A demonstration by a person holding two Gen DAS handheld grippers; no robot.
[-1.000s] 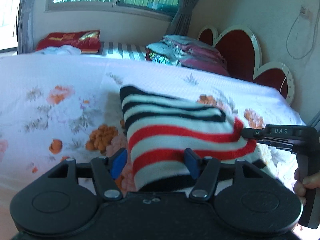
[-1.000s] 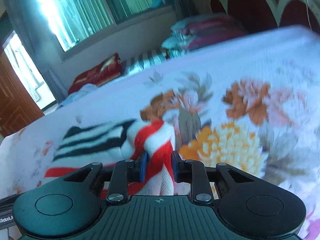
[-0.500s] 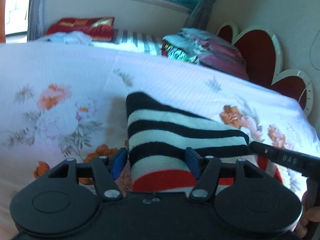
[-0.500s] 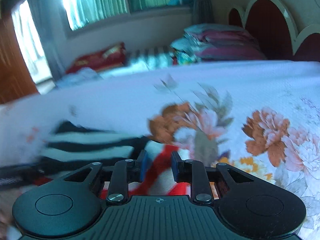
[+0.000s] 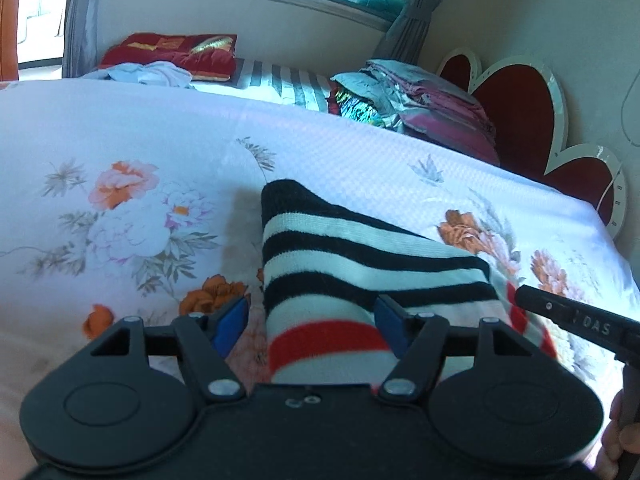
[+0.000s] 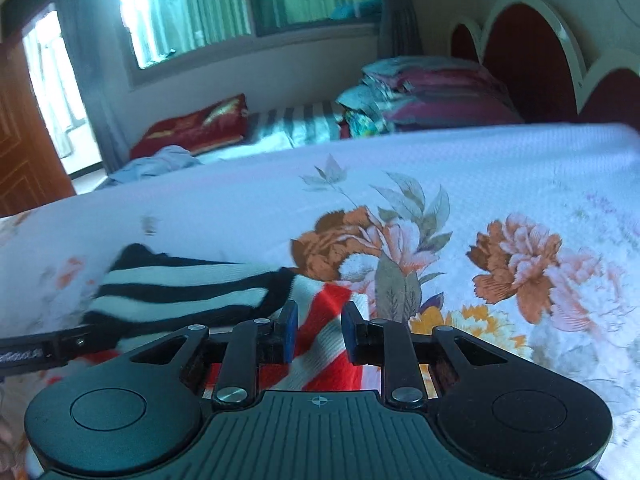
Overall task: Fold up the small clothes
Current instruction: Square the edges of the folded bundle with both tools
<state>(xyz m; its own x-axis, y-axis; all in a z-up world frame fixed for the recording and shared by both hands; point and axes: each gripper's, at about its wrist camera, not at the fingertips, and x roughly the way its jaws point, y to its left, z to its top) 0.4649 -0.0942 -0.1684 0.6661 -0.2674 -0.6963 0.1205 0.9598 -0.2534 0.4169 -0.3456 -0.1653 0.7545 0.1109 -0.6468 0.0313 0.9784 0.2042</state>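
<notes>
Garment: a small knitted garment with black, white and red stripes (image 5: 360, 264) is lying folded on the bed, near its front edge; the black-and-white part is lying over the red-and-white part.
Bed: a white bedspread printed with orange and pink flowers (image 5: 140, 184) is covering the whole surface.
Left gripper: the black two-finger left gripper with blue pads (image 5: 312, 324) is standing with its jaws apart, and they have just been opening. The near end of the garment is lying between them; the left pad is clear of the cloth, and whether the right pad is touching it cannot be told.
Right gripper: the black right gripper with blue pads (image 6: 318, 330) is standing narrowly parted, with a red-and-white fold of the garment running between the pads; the cloth is filling the gap and appears pinched.
Hand: part of a hand (image 5: 618, 436) is showing at the lower right of the left view, on the right gripper's handle.
Containers: none are showing in either view.
Far side: a pile of folded grey and maroon bedding (image 5: 420, 104) and a red cushion (image 5: 172, 52) are lying beyond the bed, under the window.
Edges: a red heart-shaped headboard with white trim (image 5: 516, 108) is bounding the bed's right end.
Open room: the bedspread is lying bare to the left of the garment and beyond it.
</notes>
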